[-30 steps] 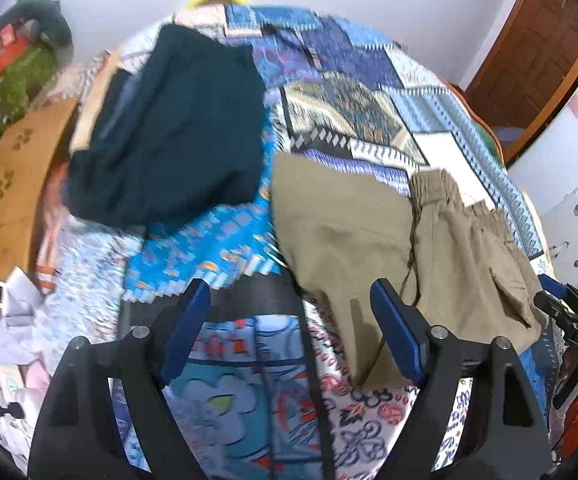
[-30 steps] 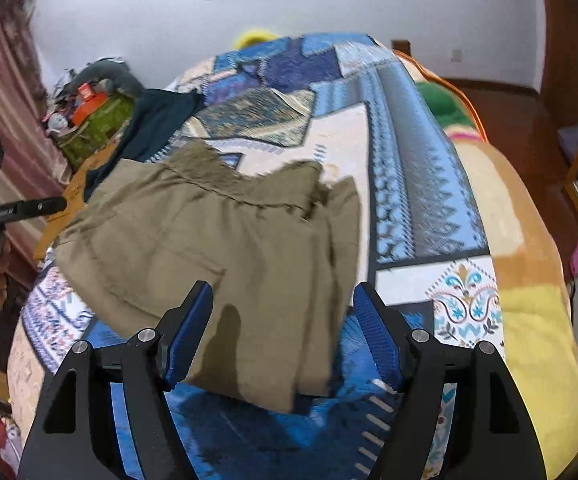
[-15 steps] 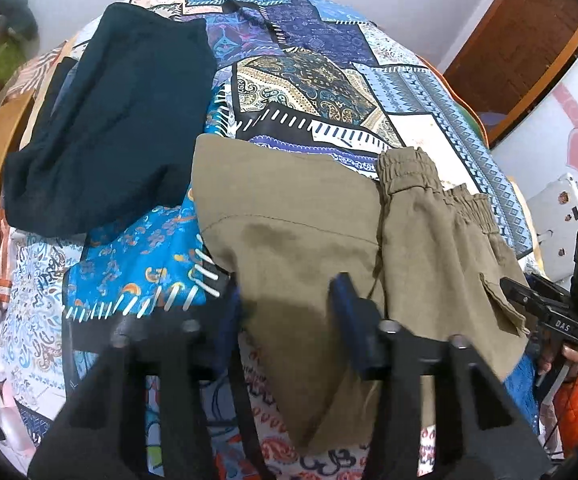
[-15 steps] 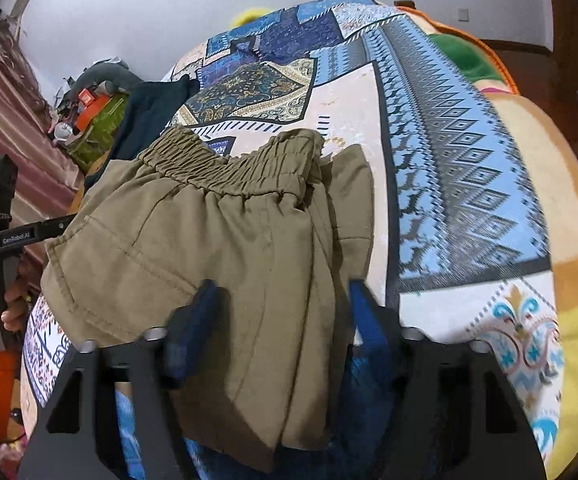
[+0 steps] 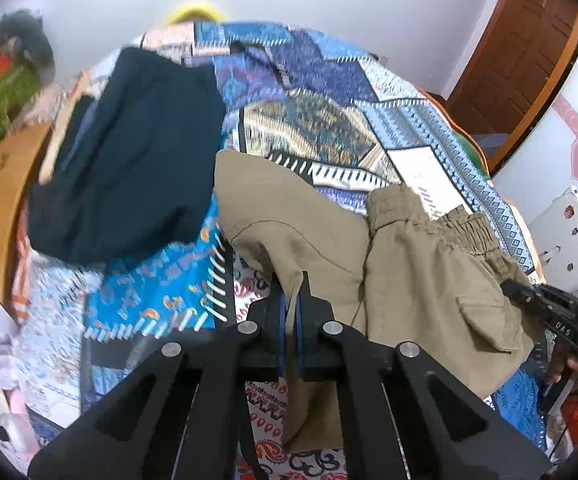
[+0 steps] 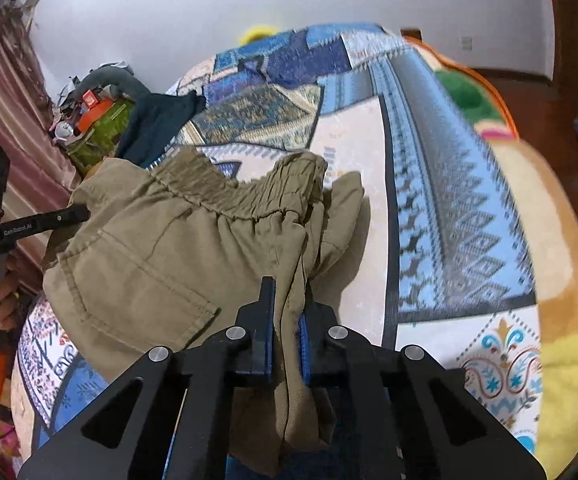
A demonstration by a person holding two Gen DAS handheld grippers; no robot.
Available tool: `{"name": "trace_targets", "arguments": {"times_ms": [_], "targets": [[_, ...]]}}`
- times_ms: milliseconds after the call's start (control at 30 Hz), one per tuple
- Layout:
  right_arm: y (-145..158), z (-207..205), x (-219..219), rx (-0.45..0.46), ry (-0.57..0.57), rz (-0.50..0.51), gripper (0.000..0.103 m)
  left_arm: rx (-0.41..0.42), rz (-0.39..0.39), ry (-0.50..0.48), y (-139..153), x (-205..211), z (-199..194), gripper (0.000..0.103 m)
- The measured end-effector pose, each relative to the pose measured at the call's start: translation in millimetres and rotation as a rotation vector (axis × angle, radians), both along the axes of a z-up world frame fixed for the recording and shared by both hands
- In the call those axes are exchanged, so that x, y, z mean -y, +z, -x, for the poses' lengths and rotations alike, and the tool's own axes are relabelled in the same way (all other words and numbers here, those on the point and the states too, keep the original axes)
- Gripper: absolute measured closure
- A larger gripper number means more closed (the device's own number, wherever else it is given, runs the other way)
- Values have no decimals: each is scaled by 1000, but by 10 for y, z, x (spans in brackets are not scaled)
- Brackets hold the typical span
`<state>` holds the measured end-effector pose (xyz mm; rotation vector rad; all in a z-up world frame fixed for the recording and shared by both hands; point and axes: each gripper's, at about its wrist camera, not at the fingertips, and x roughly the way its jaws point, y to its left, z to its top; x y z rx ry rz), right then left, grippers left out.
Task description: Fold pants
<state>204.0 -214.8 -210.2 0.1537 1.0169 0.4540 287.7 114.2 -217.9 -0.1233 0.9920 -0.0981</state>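
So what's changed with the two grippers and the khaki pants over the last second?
Both grippers have just been closing and now pinch the khaki pants: the left gripper on the near edge of the leg end, the right gripper on the near edge by the waistband side. The dark folded garment and patterned bedspread stayed put.

Folded khaki pants (image 5: 417,280) lie rumpled on bedspread (image 5: 369,92).

Your left gripper (image 5: 290,312) has just closed its fingers (image 5: 281,320) on a fold of the khaki pants (image 5: 321,240), which lie on the patchwork bedspread (image 5: 329,120). A dark navy garment (image 5: 129,152) lies to their left; your right gripper (image 5: 549,320) shows at the pants' right edge
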Motion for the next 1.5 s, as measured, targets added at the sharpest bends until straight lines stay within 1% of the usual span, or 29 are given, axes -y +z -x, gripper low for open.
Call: {"name": "trace_targets", "arguments": {"times_ms": [233,333,467,633,733,933,1033,1133,1267,1333,1433,1500], "targets": [[373,-73,-139,112,32,16,95,114,-83,8,392,26,92,100],[543,-141,-239,160,50,21,95,151,-93,25,567,-57,111,100],[742,-259,-395,222,71,25,95,211,-115,54,826,-199,109,100],[983,-445,-693,307,107,38,96,278,-154,100,1098,-422,51,100],[1091,-588,-886,347,124,42,96,313,-180,133,1224,-586,-15,100],[1226,-861,-1304,427,168,65,96,357,-234,182,1371,-923,-206,100],[1241,-988,-1507,459,181,79,96,366,-252,210,1370,-1108,-354,100],[1215,-1110,-1707,474,191,86,96,351,-258,245,1290,-1305,-512,100],[1120,-1301,-2033,469,212,96,96,326,-278,291,1113,-1571,-708,102],[1048,-1378,-2216,471,229,109,96,296,-267,311,977,-1749,-825,102],[941,-1499,-2443,441,247,104,96,253,-257,336,769,-1979,-935,102],[832,-1567,-2553,395,257,80,96,229,-249,342,631,-2097,-959,102]]}}
